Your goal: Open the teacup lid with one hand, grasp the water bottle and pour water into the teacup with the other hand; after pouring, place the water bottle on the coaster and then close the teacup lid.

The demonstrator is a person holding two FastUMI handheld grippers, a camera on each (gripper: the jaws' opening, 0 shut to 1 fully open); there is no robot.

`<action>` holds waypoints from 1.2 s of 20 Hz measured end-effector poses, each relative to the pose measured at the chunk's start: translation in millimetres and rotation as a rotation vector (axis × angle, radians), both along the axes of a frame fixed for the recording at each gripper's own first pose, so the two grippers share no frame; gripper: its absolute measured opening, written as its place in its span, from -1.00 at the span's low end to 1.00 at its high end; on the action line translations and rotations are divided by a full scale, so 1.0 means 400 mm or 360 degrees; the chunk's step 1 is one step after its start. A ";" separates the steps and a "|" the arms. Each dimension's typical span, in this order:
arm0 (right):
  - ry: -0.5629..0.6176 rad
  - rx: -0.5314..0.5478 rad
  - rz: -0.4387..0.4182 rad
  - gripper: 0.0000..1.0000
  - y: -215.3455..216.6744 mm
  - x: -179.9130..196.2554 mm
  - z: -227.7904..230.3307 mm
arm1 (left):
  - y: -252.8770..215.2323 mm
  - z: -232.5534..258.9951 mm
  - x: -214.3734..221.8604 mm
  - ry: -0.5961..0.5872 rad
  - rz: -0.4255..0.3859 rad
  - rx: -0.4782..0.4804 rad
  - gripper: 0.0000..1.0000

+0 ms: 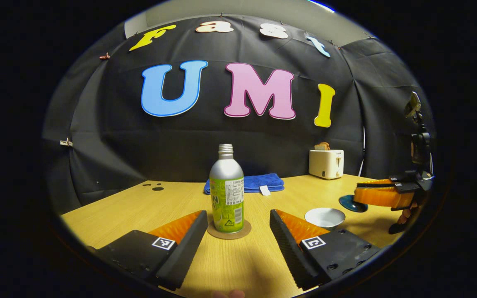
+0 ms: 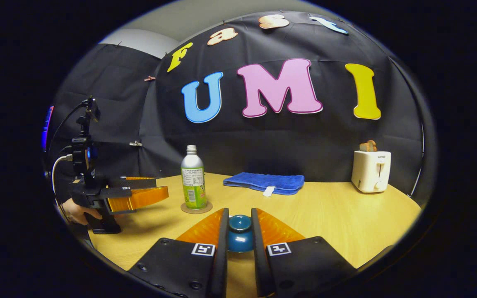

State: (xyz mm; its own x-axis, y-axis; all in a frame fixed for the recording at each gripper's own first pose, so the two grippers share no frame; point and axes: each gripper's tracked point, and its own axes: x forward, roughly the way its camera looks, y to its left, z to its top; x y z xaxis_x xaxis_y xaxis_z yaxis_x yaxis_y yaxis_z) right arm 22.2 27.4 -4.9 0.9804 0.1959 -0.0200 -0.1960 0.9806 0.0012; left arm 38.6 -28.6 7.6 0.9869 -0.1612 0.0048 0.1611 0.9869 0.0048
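The bottle [image 1: 226,191] bears a green label with large pale letters and a white panel of print, too small to make out. Right of the bottle, the toaster [image 2: 371,170] carries a small brand mark, blurred beyond reading.

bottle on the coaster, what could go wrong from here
1. The bottle stands tall and capless on its coaster; the open left gripper could tip it.
2. The right gripper pinches the teacup lid; a slip would drop it beside the open teacup.
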 end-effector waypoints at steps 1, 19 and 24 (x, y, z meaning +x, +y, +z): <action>0.0006 -0.0004 0.0005 -0.38 0.014 0.006 0.001 | -0.004 -0.006 0.014 -0.0010 0.0003 -0.0006 0.89; 0.0287 -0.0102 -0.0031 -0.47 0.068 0.094 -0.069 | -0.011 -0.006 0.010 0.0013 0.0038 -0.0007 0.90; 0.0286 -0.0053 -0.0075 -0.10 0.051 0.090 -0.067 | -0.012 -0.006 0.010 0.0014 0.0039 -0.0007 0.90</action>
State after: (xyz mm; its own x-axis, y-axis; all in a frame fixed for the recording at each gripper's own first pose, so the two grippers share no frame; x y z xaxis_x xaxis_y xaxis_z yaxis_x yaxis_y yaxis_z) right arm 58.1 47.9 -31.8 0.9685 0.1459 -0.2016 -0.1491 0.9888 -0.0007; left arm 42.5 -33.4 5.0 0.9905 -0.1372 -0.0033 0.1372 0.9905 -0.0008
